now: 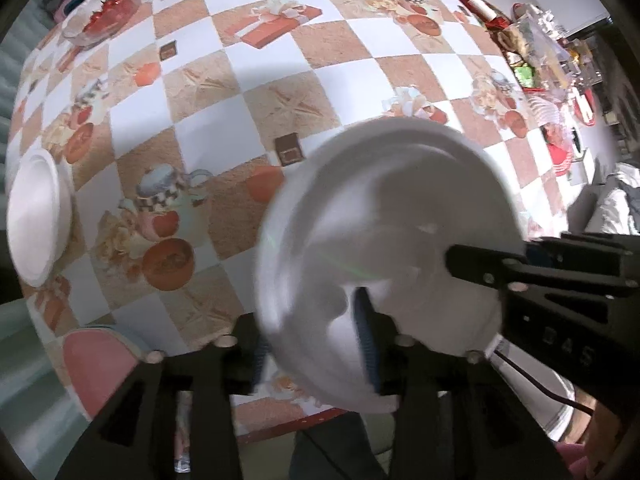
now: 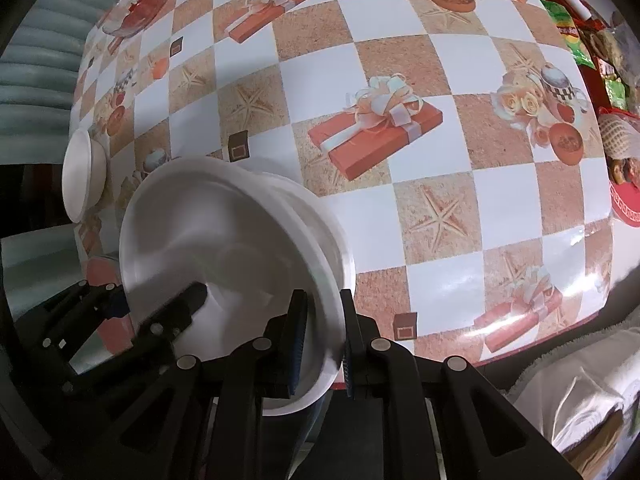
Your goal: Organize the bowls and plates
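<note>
Your right gripper (image 2: pixel 325 334) is clamped on the rim of the white foam bowl (image 2: pixel 224 248), held tilted above the tabletop's near edge. Your left gripper (image 1: pixel 312 340) stands partly open astride the opposite rim, pads not pressing. A second white foam bowl (image 1: pixel 38 216) sits at the left edge of the checkered, gift-printed tabletop (image 2: pixel 400 128); a clear glass bowl of tomatoes (image 1: pixel 106 14) occupies the far left corner.

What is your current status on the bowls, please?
Right tool shut on white bowl rim. Left tool open, straddling opposite rim. Second bowl at table edge. Path clear.
</note>
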A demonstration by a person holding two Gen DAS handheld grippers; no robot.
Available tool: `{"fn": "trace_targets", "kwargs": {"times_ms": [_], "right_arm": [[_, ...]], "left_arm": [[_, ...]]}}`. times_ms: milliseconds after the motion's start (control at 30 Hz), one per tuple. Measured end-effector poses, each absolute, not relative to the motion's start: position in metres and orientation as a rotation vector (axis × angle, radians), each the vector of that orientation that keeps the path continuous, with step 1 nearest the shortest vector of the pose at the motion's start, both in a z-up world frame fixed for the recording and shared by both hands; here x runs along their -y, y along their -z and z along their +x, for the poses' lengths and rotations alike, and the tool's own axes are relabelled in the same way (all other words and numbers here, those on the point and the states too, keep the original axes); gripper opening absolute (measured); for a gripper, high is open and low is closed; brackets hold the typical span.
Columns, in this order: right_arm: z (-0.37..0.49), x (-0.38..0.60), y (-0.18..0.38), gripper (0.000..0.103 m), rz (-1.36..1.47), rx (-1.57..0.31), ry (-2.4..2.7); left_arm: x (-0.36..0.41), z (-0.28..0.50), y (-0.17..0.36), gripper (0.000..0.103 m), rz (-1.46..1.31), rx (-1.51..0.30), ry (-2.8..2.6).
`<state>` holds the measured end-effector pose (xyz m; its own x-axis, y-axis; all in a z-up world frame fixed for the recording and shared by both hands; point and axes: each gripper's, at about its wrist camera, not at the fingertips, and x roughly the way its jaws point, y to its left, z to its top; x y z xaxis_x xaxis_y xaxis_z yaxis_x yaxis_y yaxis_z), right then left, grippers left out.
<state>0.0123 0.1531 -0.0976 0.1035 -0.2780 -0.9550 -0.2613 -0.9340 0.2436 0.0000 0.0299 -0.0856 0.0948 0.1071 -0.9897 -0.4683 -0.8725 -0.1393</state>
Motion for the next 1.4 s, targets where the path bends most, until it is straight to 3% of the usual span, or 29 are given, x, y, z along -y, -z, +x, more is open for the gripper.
{"fn": "trace_targets", "kwargs": {"times_ms": [67,200,267,300,333,367,633,1100,1400], "right_arm": [[0.012,-0.153,0.099,0.017,2.336,0.55,2.017],[0.015,-0.156,0.102,0.019,2.37,0.539,1.99],[0.018,-0.159,0.101,0.061,2.375,0.543,1.996],[0.019,-0.161,0.098,0.096,2.362,0.56,2.013],[0.021,-0.162,0.094,0.102,2.347,0.572,2.033],[0.021,-0.164,0.091,0.102,2.34,0.574,2.045],[0.012,-0.156,0.07,0.102,2.323,0.526,2.089],[-0.041,-0.058,0.043,0.102,2.173,0.262,2.009],[-0.075,-0.003,0.044,0.102,2.128,0.167,1.97]], "left_arm": [[-0.03,0.002,0.082,0.082,-1.935,-0.376,-1.858],[-0.025,0.003,0.08,0.086,-1.933,-0.44,-1.896],[-0.017,0.003,0.082,0.09,-1.951,-0.432,-1.902],[-0.014,0.002,0.082,0.093,-1.959,-0.427,-1.907],[-0.01,0.002,0.083,0.097,-1.974,-0.426,-1.907],[-0.004,0.001,0.083,0.103,-1.991,-0.416,-1.907],[0.039,-0.011,0.065,0.103,-2.031,-0.236,-1.997],[0.139,-0.027,0.046,0.103,-2.12,0.126,-2.148],[0.198,-0.046,0.041,0.103,-2.144,0.173,-2.316]]}}
